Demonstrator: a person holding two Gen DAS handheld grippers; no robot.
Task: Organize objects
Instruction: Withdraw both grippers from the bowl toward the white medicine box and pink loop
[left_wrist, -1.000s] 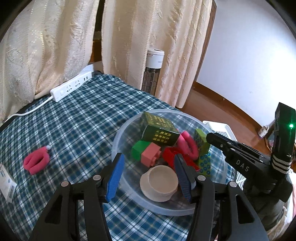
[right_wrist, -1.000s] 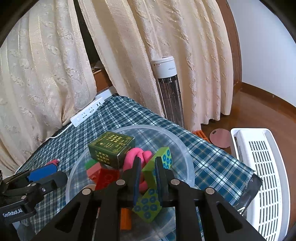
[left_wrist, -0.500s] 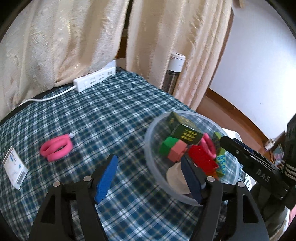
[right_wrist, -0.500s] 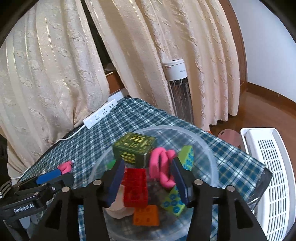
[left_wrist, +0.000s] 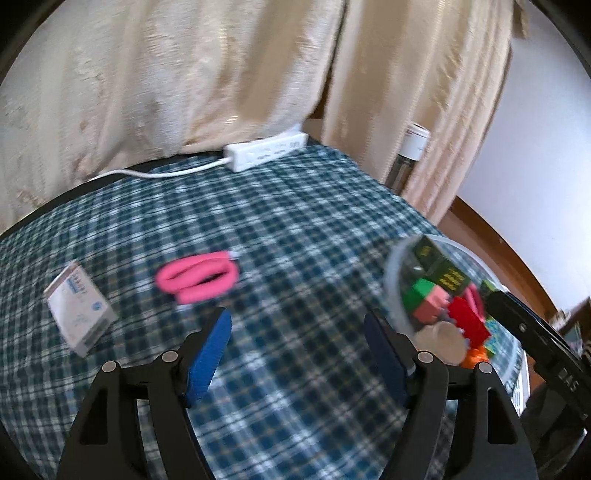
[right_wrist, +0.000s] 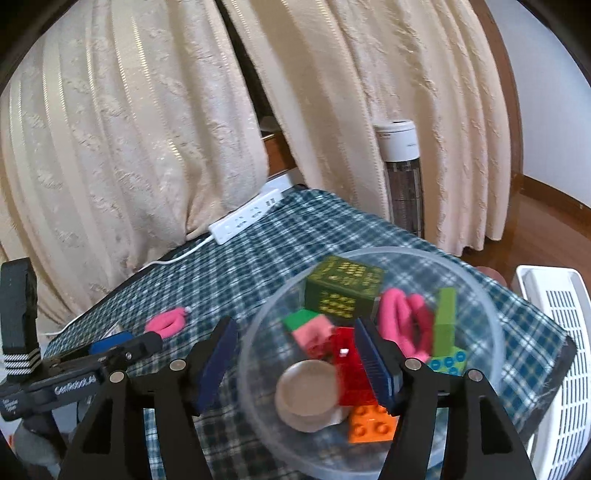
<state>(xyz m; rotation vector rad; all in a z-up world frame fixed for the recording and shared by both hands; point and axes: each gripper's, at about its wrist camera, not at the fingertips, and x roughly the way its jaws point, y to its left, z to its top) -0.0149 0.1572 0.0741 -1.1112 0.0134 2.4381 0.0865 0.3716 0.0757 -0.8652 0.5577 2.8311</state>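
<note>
A pink looped band lies on the plaid tablecloth, left of the clear bowl of blocks (another pink band inside). The left gripper and the right gripper have just been opening, nothing between the jaws

Tablecloth: woven checked cloth, matt. Curtains: cream textured fabric, faint sheen on the stripes. Bowl: clear plastic, smooth, slightly frosted. Building bricks: glossy moulded plastic. Green box: printed card, matt. Pink loop: soft fuzzy fabric. Small carton: printed paper card. Power strip: smooth white plastic. Floor: glossy varnished wood.
</note>
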